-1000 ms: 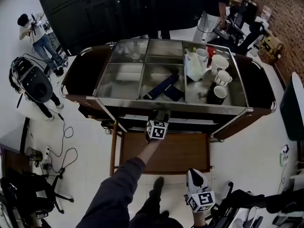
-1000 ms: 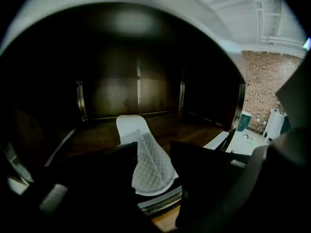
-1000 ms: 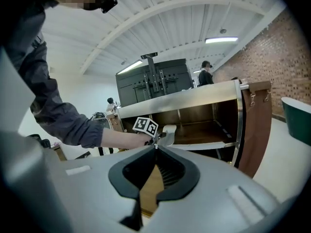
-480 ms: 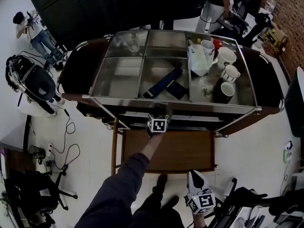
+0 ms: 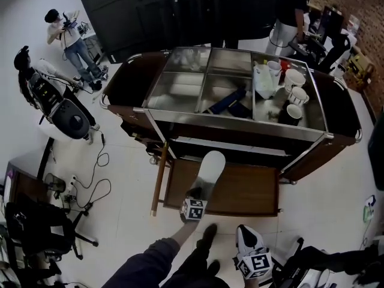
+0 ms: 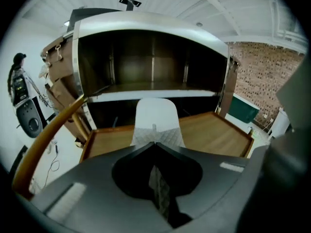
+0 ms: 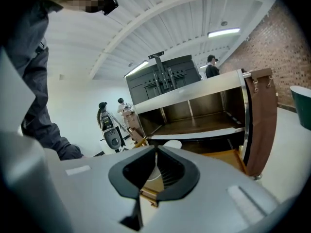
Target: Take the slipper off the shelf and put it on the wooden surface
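Observation:
A white slipper (image 5: 209,170) sticks out from my left gripper (image 5: 195,195), whose jaws are shut on its heel end. Its toe points toward the cart. It hangs over the left part of the wooden surface (image 5: 246,191), a low tray in front of the cart; whether it touches the wood I cannot tell. In the left gripper view the slipper (image 6: 154,115) runs forward from the jaw tips (image 6: 155,143), with the dark shelf (image 6: 150,89) behind it. My right gripper (image 5: 246,224) waits low near my feet, shut and holding nothing; its view shows the slipper's toe (image 7: 172,143).
The cart has a steel top (image 5: 180,110) with blue items (image 5: 228,101), a jug (image 5: 262,80) and mugs (image 5: 294,95). My shoe (image 5: 207,236) is just before the wooden tray. Cables (image 5: 90,185), a machine (image 5: 66,110) and people (image 5: 69,35) stand on the left.
My left gripper has drawn back from the cart's shelf edge toward me, and the white slipper has come out with it over the wooden tray. The right gripper stayed put.

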`<state>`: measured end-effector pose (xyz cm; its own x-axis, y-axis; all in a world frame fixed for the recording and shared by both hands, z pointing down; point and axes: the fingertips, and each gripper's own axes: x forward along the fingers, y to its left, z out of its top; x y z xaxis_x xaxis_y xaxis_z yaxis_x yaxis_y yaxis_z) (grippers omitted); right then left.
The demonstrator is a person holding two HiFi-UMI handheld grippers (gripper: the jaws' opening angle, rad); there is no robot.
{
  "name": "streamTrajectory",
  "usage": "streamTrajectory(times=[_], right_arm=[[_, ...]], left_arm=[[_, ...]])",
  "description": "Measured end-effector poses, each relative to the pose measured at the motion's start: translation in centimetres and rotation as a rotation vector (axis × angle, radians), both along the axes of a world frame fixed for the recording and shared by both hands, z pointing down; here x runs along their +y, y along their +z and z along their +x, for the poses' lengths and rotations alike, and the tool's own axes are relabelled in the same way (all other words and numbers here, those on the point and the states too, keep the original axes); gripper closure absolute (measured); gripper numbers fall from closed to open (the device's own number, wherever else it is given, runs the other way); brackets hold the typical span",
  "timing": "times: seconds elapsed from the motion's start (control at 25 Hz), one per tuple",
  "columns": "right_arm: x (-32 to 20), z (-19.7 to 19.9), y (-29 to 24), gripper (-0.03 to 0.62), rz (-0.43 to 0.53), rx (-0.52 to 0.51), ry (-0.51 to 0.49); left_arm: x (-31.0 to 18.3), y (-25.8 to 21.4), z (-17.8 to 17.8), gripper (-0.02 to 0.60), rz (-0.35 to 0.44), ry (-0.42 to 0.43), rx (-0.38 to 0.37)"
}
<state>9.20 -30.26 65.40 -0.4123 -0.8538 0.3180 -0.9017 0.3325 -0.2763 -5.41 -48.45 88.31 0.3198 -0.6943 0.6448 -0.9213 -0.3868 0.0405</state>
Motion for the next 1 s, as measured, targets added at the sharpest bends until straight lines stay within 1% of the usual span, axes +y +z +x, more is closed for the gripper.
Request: streamTrajectory(times=[0.08, 0.12, 0.16, 0.2, 0.24, 0.28, 0.32, 0.36, 0.4, 0.48, 0.56, 0.68, 0.76, 0.84, 0.88, 1.0], right_arm=[[3.4, 0.2, 0.2, 0.594, -0.011, 0.014, -0.008], [5.4, 0.4, 0.3, 0.594, -0.021, 0.025, -0.014], [7.4, 0.7, 0.3, 0.594, -0.028, 0.038, -0.021], [9.4, 0.9, 0.3, 0.594, -0.033, 0.05, -0.025], [11.3, 1.2, 0.3, 0.594, -0.037, 0.06, -0.024], [13.0, 1.7, 0.4, 0.594, -0.043, 0.066, -0.017], [14.7, 2.1, 0.6, 0.594, -0.049, 0.066, -0.007], [16.3, 2.5, 0.8, 0.594, -0.052, 0.061, 0.0], [17.8, 2.8, 0.9, 0.594, -0.05, 0.054, 0.002], [20.8, 2.9, 0.7, 0.594, -0.033, 0.039, -0.01], [24.1, 2.6, -0.3, 0.594, -0.016, 0.022, -0.028], [28.1, 1.8, -2.8, 0.594, 0.001, 0.014, -0.102], [29.3, 1.2, -4.5, 0.594, 0.026, 0.011, -0.173], [29.9, 0.9, -5.7, 0.594, 0.049, 0.001, -0.22], [30.3, 0.8, -6.1, 0.594, 0.057, -0.003, -0.237], [31.8, -0.2, -7.1, 0.594, 0.079, -0.01, -0.282]], left_arm=[[2.4, 4.1, -0.8, 0.561, -0.085, -0.023, -0.024], [3.1, 5.6, -1.4, 0.563, -0.121, -0.055, -0.009], [3.5, 6.5, -1.9, 0.561, -0.148, -0.097, 0.027], [3.8, 6.8, -2.2, 0.558, -0.159, -0.133, 0.08], [3.8, 6.4, -2.0, 0.538, -0.155, -0.15, 0.143], [3.9, 5.5, -1.6, 0.47, -0.137, -0.152, 0.195], [4.3, 4.0, -1.3, 0.404, -0.112, -0.146, 0.226], [5.3, 2.2, -1.1, 0.388, -0.079, -0.135, 0.238], [6.8, 0.2, -0.9, 0.388, -0.041, -0.119, 0.241], [11.6, -4.0, -0.4, 0.394, 0.039, -0.079, 0.245], [19.2, -8.2, 0.8, 0.419, 0.088, -0.031, 0.251], [32.5, -15.3, 3.8, 0.465, 0.089, 0.031, 0.266], [39.6, -20.0, 5.8, 0.465, 0.09, 0.032, 0.307], [44.8, -23.1, 7.4, 0.466, 0.105, 0.018, 0.336], [47.0, -24.1, 8.0, 0.468, 0.115, 0.013, 0.336], [51.9, -25.7, 8.9, 0.468, 0.134, 0.008, 0.333]])
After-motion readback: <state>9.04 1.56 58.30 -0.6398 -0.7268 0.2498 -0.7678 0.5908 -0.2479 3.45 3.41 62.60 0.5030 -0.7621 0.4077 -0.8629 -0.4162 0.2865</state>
